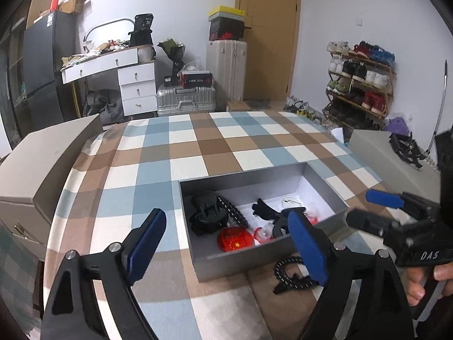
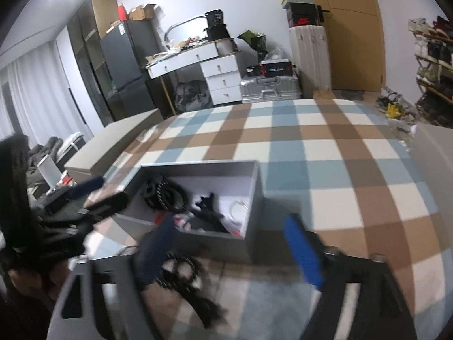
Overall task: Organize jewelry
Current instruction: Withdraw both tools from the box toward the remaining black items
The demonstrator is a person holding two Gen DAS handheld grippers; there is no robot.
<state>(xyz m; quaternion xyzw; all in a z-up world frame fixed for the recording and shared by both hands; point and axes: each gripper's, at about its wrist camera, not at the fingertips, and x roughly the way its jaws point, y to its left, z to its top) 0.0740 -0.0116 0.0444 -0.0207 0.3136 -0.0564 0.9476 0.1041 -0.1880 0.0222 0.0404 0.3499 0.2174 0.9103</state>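
both wrist views look down, close, sharing the grey box [image 1: 263, 175] [image 2: 198, 167] on the checked cloth [image 1: 198, 141].

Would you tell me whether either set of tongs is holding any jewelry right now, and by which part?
Nothing is held. The left tongs and right tongs both stand open and empty; the black beaded bracelet lies loose on the checked cloth before the grey box.

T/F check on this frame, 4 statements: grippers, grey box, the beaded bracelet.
1. Both the left gripper and the right gripper are open. True.
2. The grey box has its lid on. False: it is open, with items inside.
3. A black beaded bracelet lies on the checked cloth outside the box. True.
4. The red round item is held in the left gripper. False: it lies in the box.
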